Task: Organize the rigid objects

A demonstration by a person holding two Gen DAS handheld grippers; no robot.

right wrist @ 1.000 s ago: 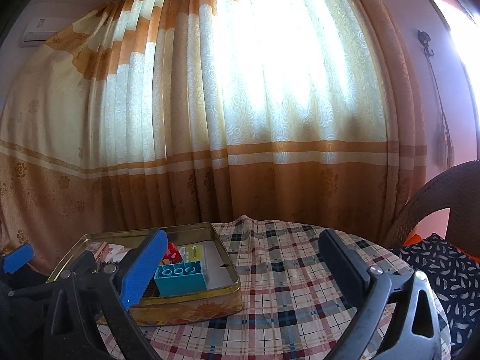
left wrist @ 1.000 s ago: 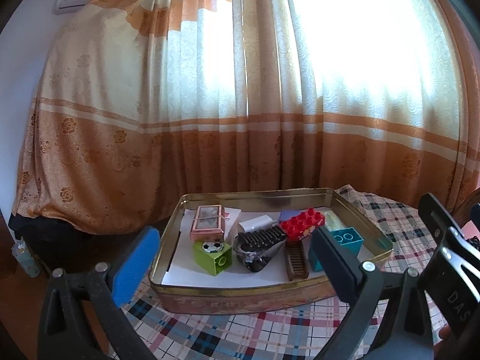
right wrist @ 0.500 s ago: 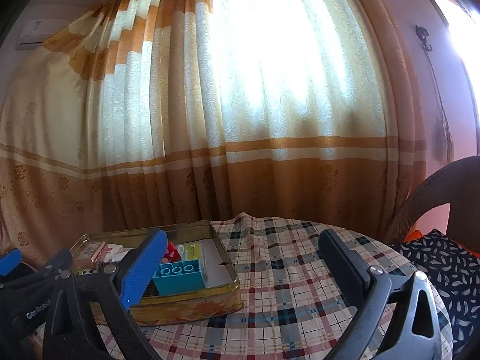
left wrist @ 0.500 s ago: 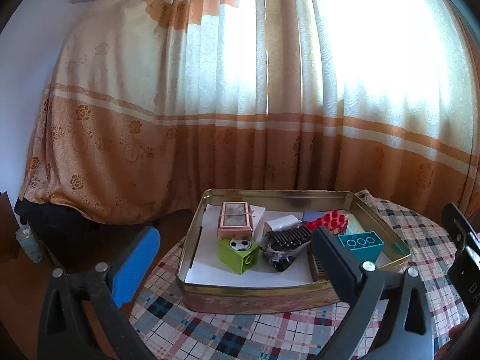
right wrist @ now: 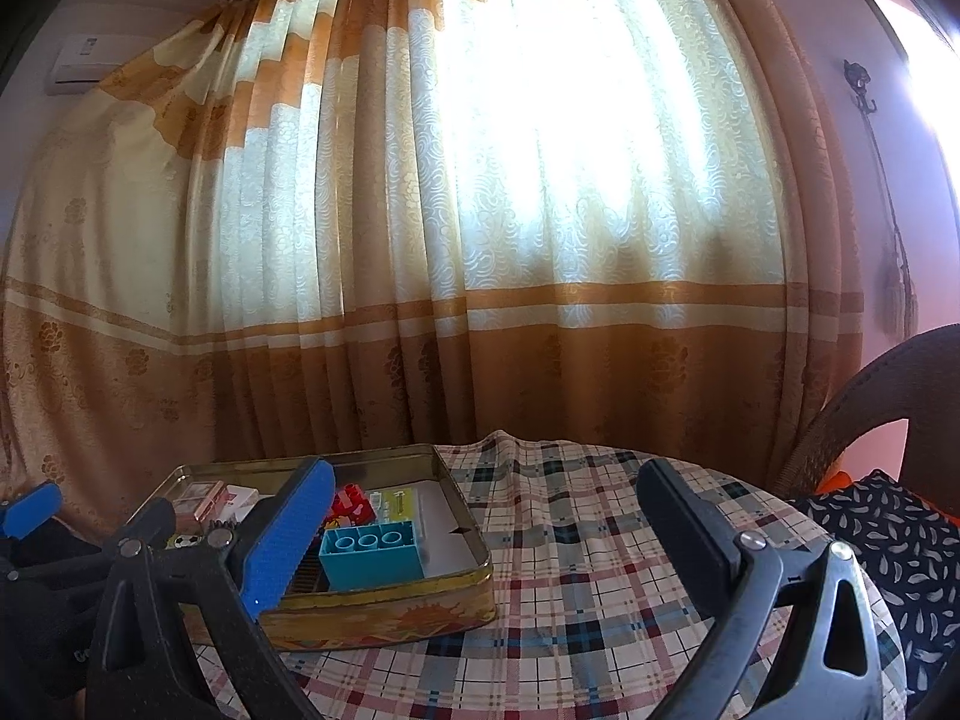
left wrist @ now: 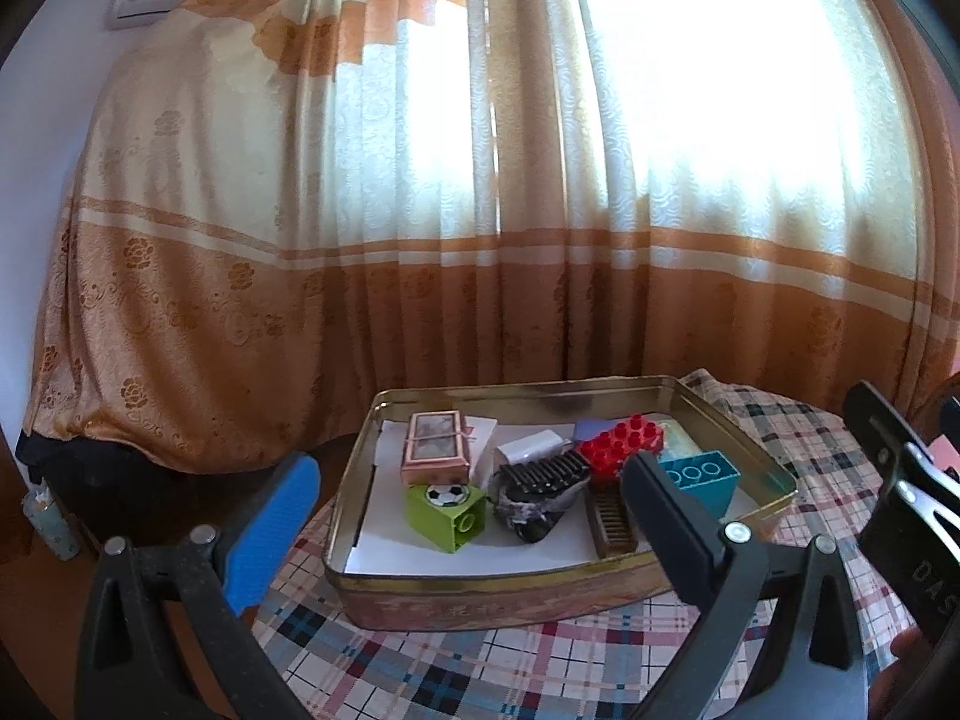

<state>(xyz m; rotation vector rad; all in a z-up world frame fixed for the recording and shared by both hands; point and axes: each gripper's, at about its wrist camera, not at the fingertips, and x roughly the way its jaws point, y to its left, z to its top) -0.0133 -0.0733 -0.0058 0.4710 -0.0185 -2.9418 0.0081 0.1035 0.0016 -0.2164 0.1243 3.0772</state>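
Observation:
A gold tin tray [left wrist: 456, 591] stands on the plaid table. In it lie a pink framed box [left wrist: 435, 447], a green football brick [left wrist: 447, 513], a black comb-like piece [left wrist: 543, 477], a red brick [left wrist: 621, 441], a teal brick [left wrist: 702, 477] and a brown comb [left wrist: 612, 519]. My left gripper [left wrist: 465, 516] is open and empty, in front of the tray. My right gripper [right wrist: 486, 531] is open and empty, near the tray's [right wrist: 474, 570] right end, with the teal brick [right wrist: 369, 555] beside its blue finger.
The plaid tablecloth [right wrist: 600, 570] stretches right of the tray. An orange and cream curtain [left wrist: 480, 240] hangs close behind the table. A wicker chair with a dark cushion [right wrist: 900, 534] stands at the right. The table edge falls off at the left [left wrist: 288, 600].
The left gripper has shifted left and back slightly, so the tray now sits more to the right in its view. The right gripper has barely moved. Both stay open.

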